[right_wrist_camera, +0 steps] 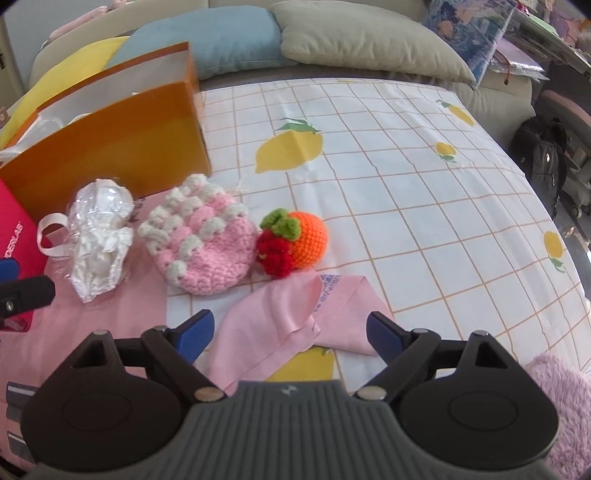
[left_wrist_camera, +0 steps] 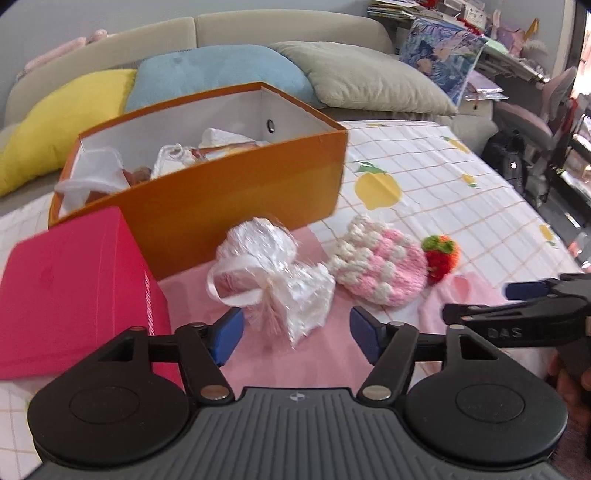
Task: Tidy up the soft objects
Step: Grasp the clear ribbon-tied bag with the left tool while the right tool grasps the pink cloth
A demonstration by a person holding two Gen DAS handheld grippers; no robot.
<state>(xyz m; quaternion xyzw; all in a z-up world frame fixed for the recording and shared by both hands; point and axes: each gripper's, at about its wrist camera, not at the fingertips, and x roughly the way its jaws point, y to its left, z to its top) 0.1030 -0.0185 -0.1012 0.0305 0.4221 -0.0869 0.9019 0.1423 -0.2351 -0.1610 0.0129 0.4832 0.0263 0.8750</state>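
Approaching for pickup: left gripper (left_wrist_camera: 295,334) spread wide before cellophane-wrapped white bundle (left_wrist_camera: 275,275), right gripper (right_wrist_camera: 290,334) spread over pink cloth (right_wrist_camera: 280,325). Next, probably: close, lift toward orange box (left_wrist_camera: 236,199).

Lemon-print checked bedsheet (right_wrist_camera: 406,192), yellow (left_wrist_camera: 55,122), blue (left_wrist_camera: 221,74), grey pillows (left_wrist_camera: 369,77) against beige headboard (left_wrist_camera: 295,29)
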